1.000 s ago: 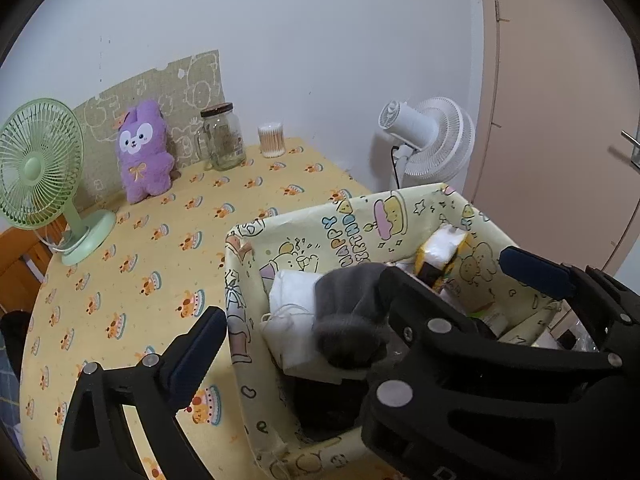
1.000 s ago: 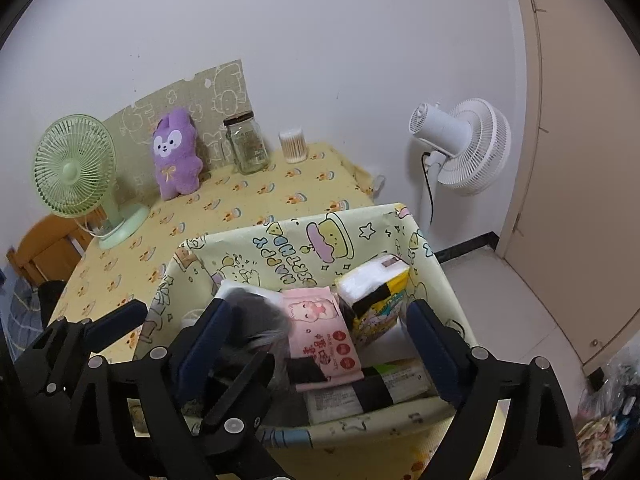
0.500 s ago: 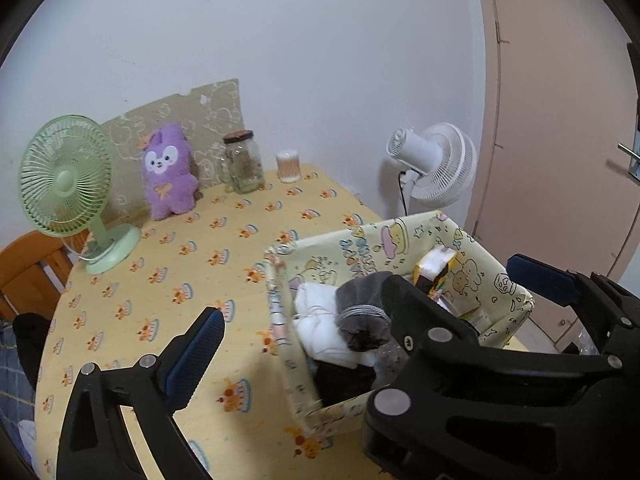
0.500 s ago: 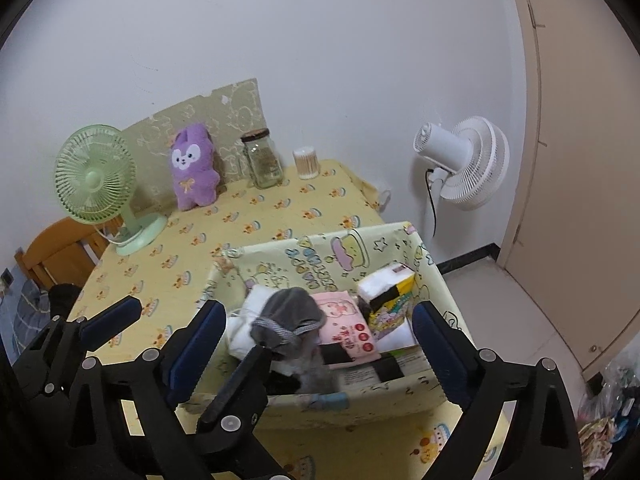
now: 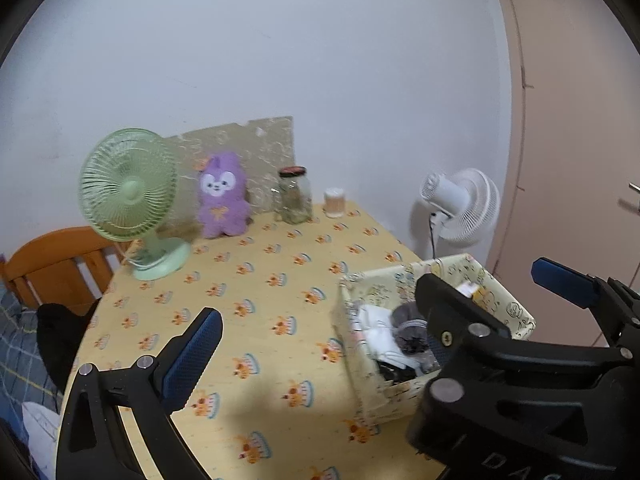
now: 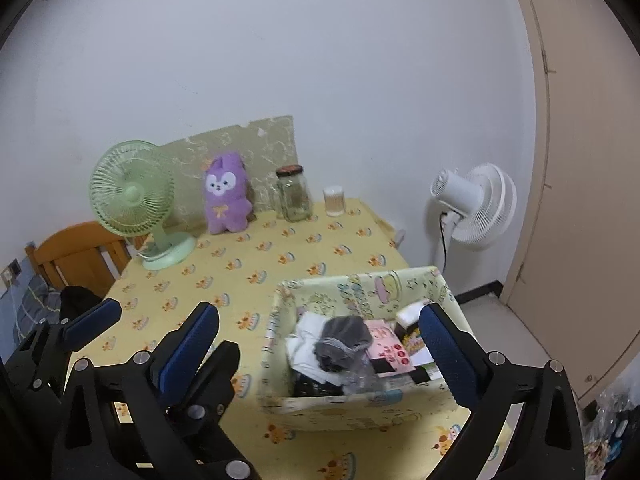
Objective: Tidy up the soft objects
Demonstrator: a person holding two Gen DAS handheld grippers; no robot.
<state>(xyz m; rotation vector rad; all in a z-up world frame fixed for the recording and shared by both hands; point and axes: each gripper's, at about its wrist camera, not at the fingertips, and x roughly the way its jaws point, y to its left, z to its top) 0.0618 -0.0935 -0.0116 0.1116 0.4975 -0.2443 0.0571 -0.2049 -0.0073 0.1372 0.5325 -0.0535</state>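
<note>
The grey sock lies in the fabric bin, both tools released above it; your next soft item looks like the purple plush beyond the bin.

Soft, even indoor light fills both views, with no glare. The white wall looks flat and slightly grey. A broad soft shadow lies on the near bench. Fisheye bending curves the door at right, and dark vignettes fill the corners. Slight motion blur softens the left view.
</note>
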